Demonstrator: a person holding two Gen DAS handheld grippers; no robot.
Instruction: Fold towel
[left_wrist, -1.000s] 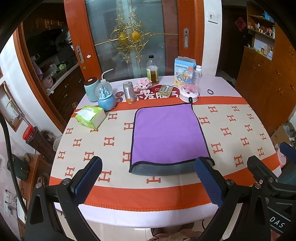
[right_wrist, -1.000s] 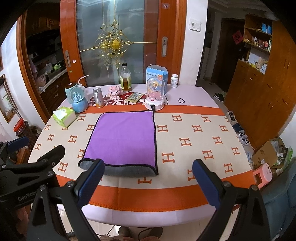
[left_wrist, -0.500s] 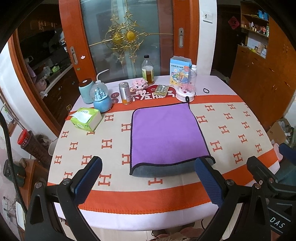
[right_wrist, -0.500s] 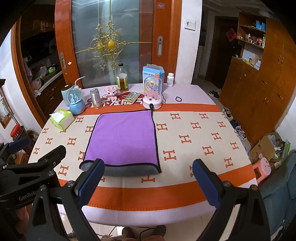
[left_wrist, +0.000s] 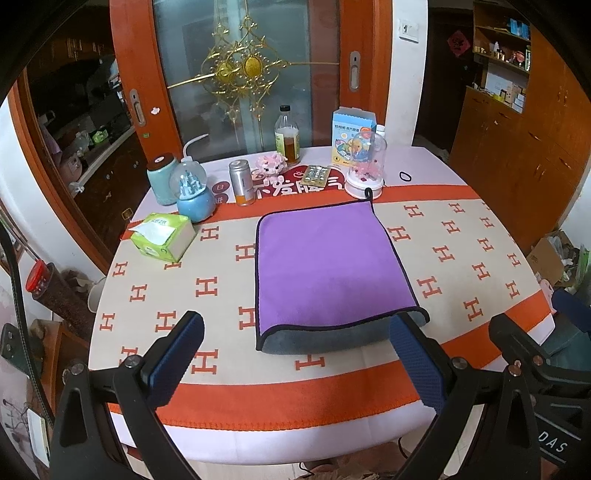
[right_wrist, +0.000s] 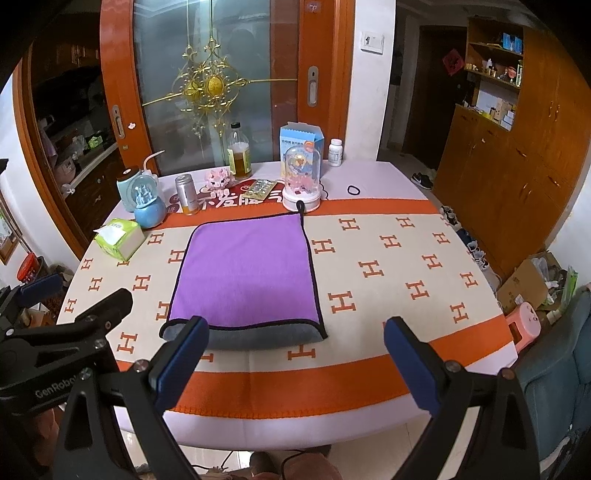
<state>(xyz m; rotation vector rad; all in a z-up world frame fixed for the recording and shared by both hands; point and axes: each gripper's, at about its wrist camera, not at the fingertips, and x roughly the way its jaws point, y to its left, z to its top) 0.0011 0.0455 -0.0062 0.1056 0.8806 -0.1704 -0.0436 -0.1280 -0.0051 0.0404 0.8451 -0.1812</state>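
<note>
while the folded towel (left_wrist: 325, 266) (right_wrist: 247, 269) lies flat on the table (left_wrist: 461, 258) (right_wrist: 388, 258), left gripper (left_wrist: 295, 354) and right gripper (right_wrist: 295, 350) hover above its near edge, jaws spread, empty

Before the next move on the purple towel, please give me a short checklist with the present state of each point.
1. Left tool open and holding nothing: ok.
2. Right tool open and holding nothing: ok.
3. Towel lies flat, folded once, grey underside showing along the near edge: ok.
4. Both tools off the towel, at the near side of the table: ok.
5. Glass dome stands right at the far corner with the hanging loop: not ok.
6. Layers aligned at the far edge: cannot tell.
</note>
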